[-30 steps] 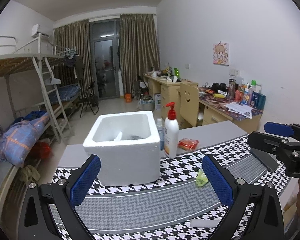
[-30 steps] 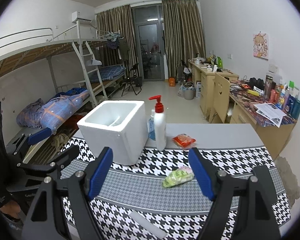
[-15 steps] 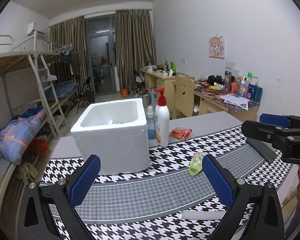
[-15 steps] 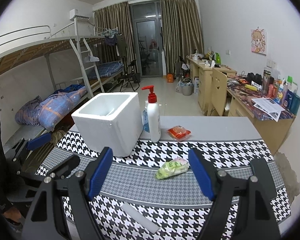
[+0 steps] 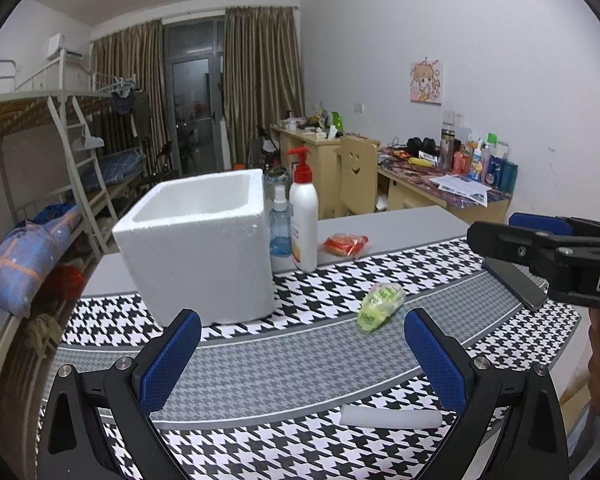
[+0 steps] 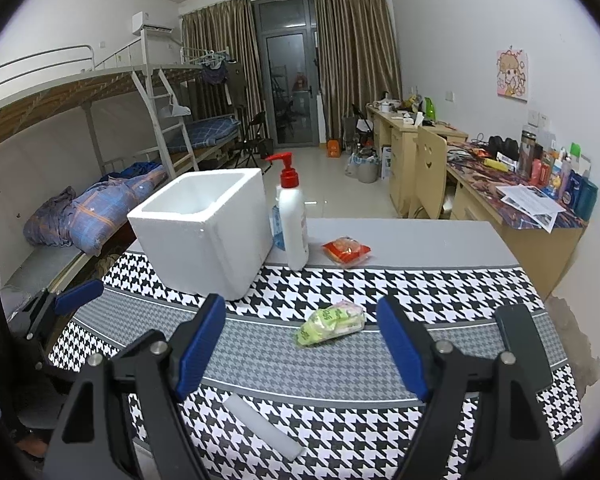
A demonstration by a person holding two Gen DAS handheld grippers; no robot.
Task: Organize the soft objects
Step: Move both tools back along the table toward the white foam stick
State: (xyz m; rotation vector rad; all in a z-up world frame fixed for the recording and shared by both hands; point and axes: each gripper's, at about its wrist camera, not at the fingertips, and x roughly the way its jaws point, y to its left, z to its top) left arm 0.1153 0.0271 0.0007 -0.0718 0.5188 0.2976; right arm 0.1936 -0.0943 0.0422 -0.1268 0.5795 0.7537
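Observation:
A soft green packet [image 5: 381, 306] lies on the houndstooth mat; it also shows in the right wrist view [image 6: 331, 322]. A red packet [image 5: 345, 245] lies farther back on the grey table, also in the right wrist view [image 6: 346, 251]. A white foam box [image 5: 204, 245] stands at the left, open on top, also in the right wrist view [image 6: 208, 227]. My left gripper [image 5: 302, 364] is open and empty above the mat's near part. My right gripper [image 6: 302, 356] is open and empty, just short of the green packet.
A white pump bottle [image 5: 303, 216] and a small blue spray bottle [image 5: 280, 229] stand beside the box. A white foam stick [image 6: 263, 426] lies near the mat's front. A dark phone [image 6: 520, 344] lies at the right. Bunk beds stand at the left, desks at the right.
Both grippers have dropped lower and drawn back slightly from the table; the box's inside is no longer seen from above. Both stay open and empty.

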